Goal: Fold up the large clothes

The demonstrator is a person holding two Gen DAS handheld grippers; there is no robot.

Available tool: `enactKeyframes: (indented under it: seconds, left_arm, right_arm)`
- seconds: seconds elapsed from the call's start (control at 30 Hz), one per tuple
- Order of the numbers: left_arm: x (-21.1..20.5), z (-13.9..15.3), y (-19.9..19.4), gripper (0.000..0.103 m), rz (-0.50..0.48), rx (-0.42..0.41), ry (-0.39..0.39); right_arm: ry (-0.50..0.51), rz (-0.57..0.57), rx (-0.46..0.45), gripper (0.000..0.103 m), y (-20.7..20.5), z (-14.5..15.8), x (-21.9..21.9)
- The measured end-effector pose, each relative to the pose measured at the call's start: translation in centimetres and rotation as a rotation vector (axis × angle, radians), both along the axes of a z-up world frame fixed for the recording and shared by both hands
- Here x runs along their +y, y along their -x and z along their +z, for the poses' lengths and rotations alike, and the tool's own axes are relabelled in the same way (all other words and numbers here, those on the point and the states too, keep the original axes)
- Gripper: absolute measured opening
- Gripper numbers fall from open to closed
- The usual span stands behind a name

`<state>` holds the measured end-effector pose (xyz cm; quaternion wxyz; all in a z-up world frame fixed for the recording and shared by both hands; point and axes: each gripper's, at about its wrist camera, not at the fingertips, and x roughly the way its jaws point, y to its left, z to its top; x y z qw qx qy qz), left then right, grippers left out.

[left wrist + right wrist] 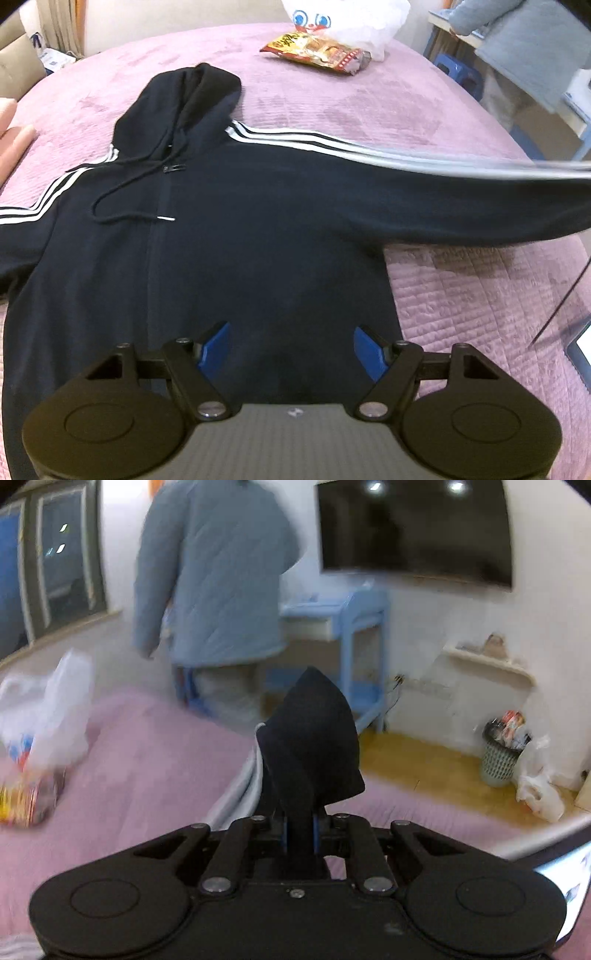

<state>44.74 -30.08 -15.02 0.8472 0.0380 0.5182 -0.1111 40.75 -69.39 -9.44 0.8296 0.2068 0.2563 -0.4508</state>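
Observation:
A black hoodie (229,229) with white sleeve stripes lies front up on the pink bedspread (332,103), hood toward the far side. My left gripper (291,347) is open above its lower hem, blue fingers (214,341) spread over the fabric. The hoodie's right sleeve (461,199) is lifted and stretched out to the right, blurred. My right gripper (300,830) is shut on the sleeve cuff (314,738), which sticks up between the fingers above the bed's edge.
A snack packet (317,51) and a white plastic bag (354,22) lie at the bed's far side. A person in a grey jacket (214,579) stands by a blue desk (343,616). A bin (502,749) stands on the floor.

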Motion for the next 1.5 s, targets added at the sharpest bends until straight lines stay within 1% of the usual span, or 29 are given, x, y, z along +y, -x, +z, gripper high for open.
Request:
enactKeyframes:
  seconds: [0.07,0.1,0.13,0.2,0.3,0.33,0.4,0.5,0.63,0.67,0.7,0.73,0.77,0.8,0.87,0.9,0.97,1.03,1.1,1.13,1.23,1.27,1.3,1.4,1.43,1.47,1.5]
  left_arm:
    - [1.0,-0.1,0.1,0.075,0.017,0.007,0.018]
    - [1.5,-0.2,0.2,0.075,0.025,0.01,0.027]
    - [2.0,-0.1,0.2,0.075,0.032,0.013,0.033]
    - [3.5,0.2,0.2,0.075,0.046,0.003,0.039]
    - [6.3,0.7,0.1,0.075,0.057,-0.041,0.022]
    - [7.4,1.0,-0.2,0.075,0.066,-0.059,0.012]
    - [9.7,1.7,-0.8,0.074,0.097,-0.091,-0.003]
    - [14.4,3.5,-1.6,0.074,0.164,-0.158,-0.002]
    - [20.2,5.3,-1.7,0.074,0.23,-0.242,-0.026]
    - [21.5,5.4,-1.7,0.075,0.24,-0.252,-0.035]
    - [22.8,5.5,-1.8,0.075,0.25,-0.257,-0.043]
    - [24.1,5.3,-1.6,0.075,0.26,-0.258,-0.051]
    - [25.3,5.1,-1.6,0.075,0.27,-0.253,-0.056]
    - [26.7,4.8,-1.7,0.075,0.284,-0.243,-0.056]
    - [29.0,4.0,-1.6,0.075,0.307,-0.217,-0.036]
    - [30.1,3.5,-1.8,0.075,0.317,-0.196,-0.013]
    - [32.2,2.5,-2.1,0.075,0.331,-0.146,0.055]
    - [33.9,1.5,-3.1,0.075,0.339,-0.114,0.144]
    - [35.0,0.4,-4.2,0.075,0.334,-0.102,0.234]
    - [35.3,-0.3,-5.1,0.075,0.33,-0.091,0.28]
    - [36.4,-2.6,-7.8,0.075,0.334,-0.04,0.381]
    - [36.7,-3.5,-8.8,0.075,0.339,-0.022,0.411]
    - [37.0,-4.3,-9.9,0.075,0.345,-0.007,0.426]
    - [36.9,-6.8,-12.6,0.074,0.328,0.07,0.47]
    - [36.5,-7.4,-13.1,0.069,0.328,0.096,0.469]
    - [36.1,-7.9,-13.4,0.054,0.33,0.11,0.452]
    - [35.6,-8.0,-13.7,0.045,0.324,0.102,0.42]
  right_arm:
    - [0.008,0.054,0.044,0.016,-1.4,-0.6,1.4]
    - [0.005,0.101,0.056,0.016,-2.1,-1.0,2.3]
    - [-0.012,0.159,0.06,0.016,-2.6,-1.4,3.9]
    - [-0.031,0.242,0.067,0.016,-3.5,-2.3,6.7]
    - [-0.052,0.414,0.033,0.016,-4.1,-2.2,13.1]
    - [-0.064,0.487,0.017,0.016,-4.5,-1.8,16.0]
    - [-0.07,0.609,-0.014,0.016,-5.8,-0.5,20.3]
    - [-0.104,0.789,-0.059,0.017,-7.4,1.1,28.6]
    - [-0.147,0.978,-0.1,0.017,-8.9,2.5,38.4]
    - [-0.168,1.022,-0.112,0.02,-9.3,2.8,40.0]
    - [-0.207,1.086,-0.131,0.028,-9.6,2.6,42.1]
    - [-0.245,1.137,-0.137,0.035,-9.7,2.3,43.7]
    - [-0.278,1.182,-0.12,0.065,-10.8,2.1,45.1]
    - [-0.293,1.205,-0.101,0.075,-10.9,1.7,45.4]
    - [-0.275,1.203,-0.042,0.074,-10.4,0.4,45.9]
    - [-0.263,1.181,0.014,0.075,-9.9,-0.5,45.6]
    - [-0.274,1.113,0.141,0.074,-8.6,-3.2,43.9]
    - [-0.289,1.031,0.259,0.065,-7.5,-6.0,42.9]
    - [-0.276,0.953,0.375,0.04,-6.0,-8.4,42.2]
    - [-0.275,0.925,0.419,0.038,-5.6,-9.2,42.1]
    - [-0.279,0.875,0.475,0.036,-2.6,-11.3,42.4]
    - [-0.28,0.864,0.49,0.036,-2.3,-11.7,42.7]
    - [-0.275,0.856,0.503,0.036,-2.2,-11.8,43.2]
    - [-0.205,0.859,0.527,0.036,-2.3,-12.2,44.8]
    - [-0.187,0.865,0.53,0.036,-2.5,-12.3,45.3]
    - [-0.176,0.866,0.533,0.036,-3.1,-12.6,45.7]
    - [-0.166,0.868,0.534,0.036,-2.8,-12.5,46.0]
